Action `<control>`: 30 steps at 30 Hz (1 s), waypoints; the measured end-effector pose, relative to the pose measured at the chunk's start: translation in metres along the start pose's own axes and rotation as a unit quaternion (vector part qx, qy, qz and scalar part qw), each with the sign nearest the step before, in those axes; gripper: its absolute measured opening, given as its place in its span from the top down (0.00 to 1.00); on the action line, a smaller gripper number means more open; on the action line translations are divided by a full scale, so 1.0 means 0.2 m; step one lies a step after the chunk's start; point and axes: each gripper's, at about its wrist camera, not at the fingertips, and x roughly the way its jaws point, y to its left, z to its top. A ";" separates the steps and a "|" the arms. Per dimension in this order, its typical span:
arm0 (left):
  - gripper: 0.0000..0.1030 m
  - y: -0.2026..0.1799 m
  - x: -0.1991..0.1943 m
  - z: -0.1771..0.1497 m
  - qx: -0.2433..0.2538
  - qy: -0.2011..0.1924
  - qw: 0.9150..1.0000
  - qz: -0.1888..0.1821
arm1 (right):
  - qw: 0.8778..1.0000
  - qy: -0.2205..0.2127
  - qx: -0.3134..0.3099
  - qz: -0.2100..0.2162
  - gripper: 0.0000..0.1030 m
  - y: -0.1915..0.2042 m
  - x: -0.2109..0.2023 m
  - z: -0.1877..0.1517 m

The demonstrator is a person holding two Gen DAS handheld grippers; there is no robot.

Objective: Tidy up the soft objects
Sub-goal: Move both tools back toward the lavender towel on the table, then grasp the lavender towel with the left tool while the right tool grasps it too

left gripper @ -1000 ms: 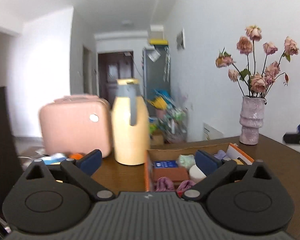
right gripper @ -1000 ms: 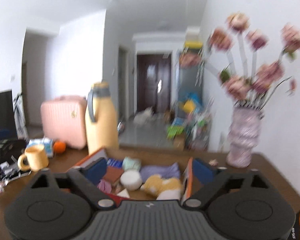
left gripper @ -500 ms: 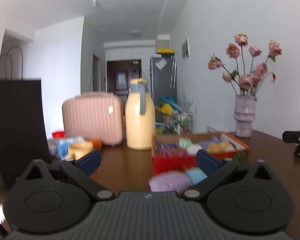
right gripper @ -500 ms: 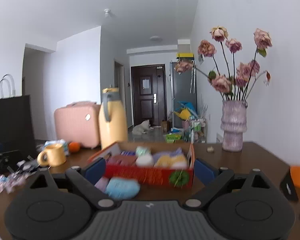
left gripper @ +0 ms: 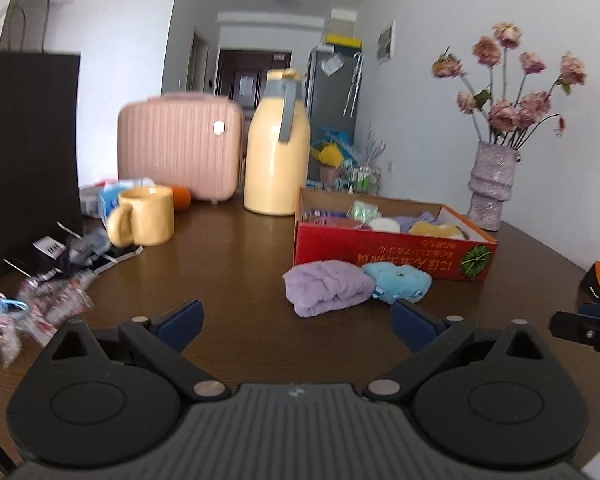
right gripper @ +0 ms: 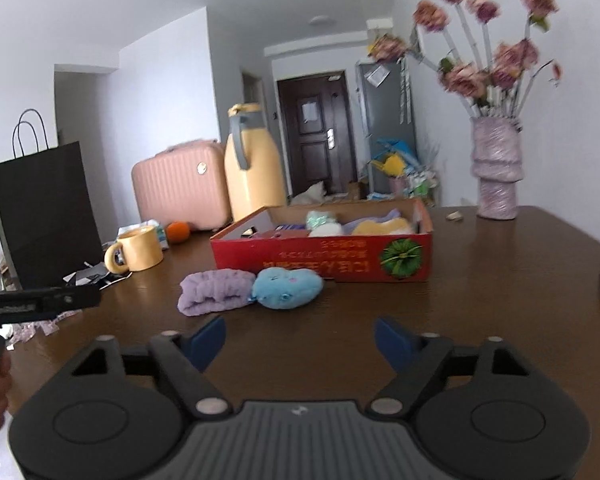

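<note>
Our left claw [left gripper: 296,320] and right claw [right gripper: 300,338] hang released above bare surface [right gripper: 480,280]; towel [right gripper: 214,290] and plush [right gripper: 286,288] touch beside the box [right gripper: 324,258].

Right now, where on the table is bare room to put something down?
Bare wood lies between the yellow mug and the red box, and right of the box toward the vase. Crowded: left edge with wrappers.

Both tools [left gripper: 296,322] [right gripper: 300,340] withdrawn (lowered) — box [left gripper: 392,254] farther
</note>
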 end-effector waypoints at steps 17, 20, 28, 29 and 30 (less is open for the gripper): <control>0.63 0.16 1.03 0.12 -0.138 0.171 0.973 -0.073 | 0.981 0.138 0.026 0.135 0.61 0.15 1.27 0.30; 0.75 0.20 1.04 0.10 -0.150 0.175 0.969 -0.088 | 0.982 0.134 0.013 0.130 0.60 0.19 1.32 0.27; 0.83 0.24 1.03 0.12 -0.153 0.167 0.971 -0.072 | 0.981 0.137 -0.009 0.136 0.81 0.26 1.31 0.27; 0.84 0.23 1.03 0.12 -0.147 0.164 0.973 -0.070 | 0.981 0.135 -0.003 0.138 0.83 0.25 1.28 0.28; 0.85 0.22 1.02 0.13 -0.140 0.162 0.974 -0.069 | 0.981 0.130 -0.002 0.141 0.83 0.25 1.23 0.29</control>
